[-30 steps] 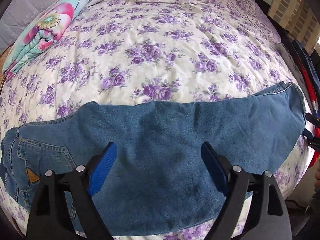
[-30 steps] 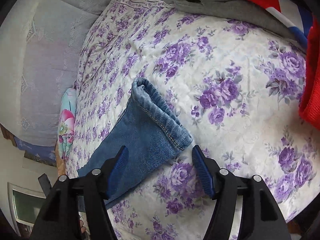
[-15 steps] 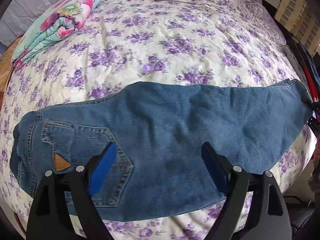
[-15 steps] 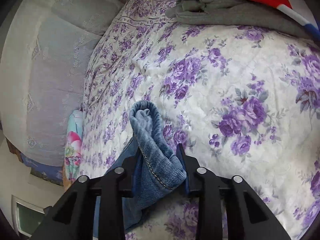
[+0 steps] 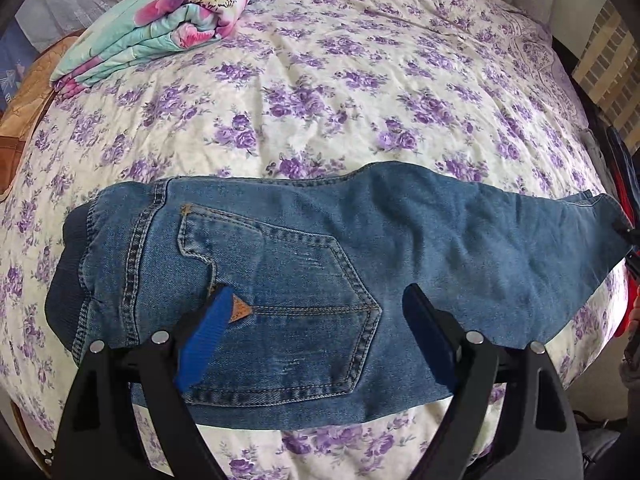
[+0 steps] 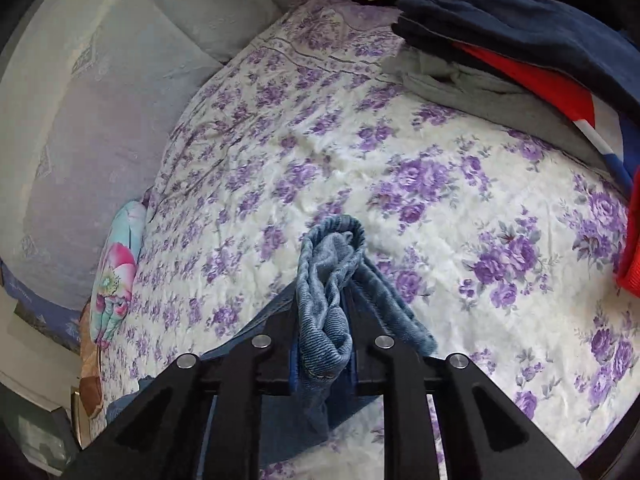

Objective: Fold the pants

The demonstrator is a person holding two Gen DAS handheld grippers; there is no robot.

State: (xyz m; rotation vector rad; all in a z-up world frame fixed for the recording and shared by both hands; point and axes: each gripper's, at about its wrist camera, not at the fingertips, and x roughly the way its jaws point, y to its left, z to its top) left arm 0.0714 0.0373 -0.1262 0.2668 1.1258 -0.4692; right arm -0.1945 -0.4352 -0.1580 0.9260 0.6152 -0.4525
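Observation:
Blue denim pants point(image 5: 304, 264) lie folded lengthwise across the floral bed, waistband at the left, back pocket facing up, leg end at the right. My left gripper point(image 5: 316, 328) is open and empty, hovering over the back pocket near the near edge. My right gripper point(image 6: 326, 344) is shut on the bunched leg hem point(image 6: 332, 264) and holds it lifted off the bedspread; the hem sticks up between the jaws. In the left wrist view the right gripper shows only as a dark tip at the leg end point(image 5: 630, 236).
A folded floral quilt point(image 5: 160, 20) lies at the far left of the bed; it also shows in the right wrist view point(image 6: 116, 276). A pile of navy, red and grey clothes point(image 6: 520, 60) sits at the bed's right side. The padded headboard point(image 6: 100, 100) runs along the far edge.
My right gripper closed on the leg hem and lifted it. My left gripper moved left along the pants, from mid-leg to over the back pocket, staying open.

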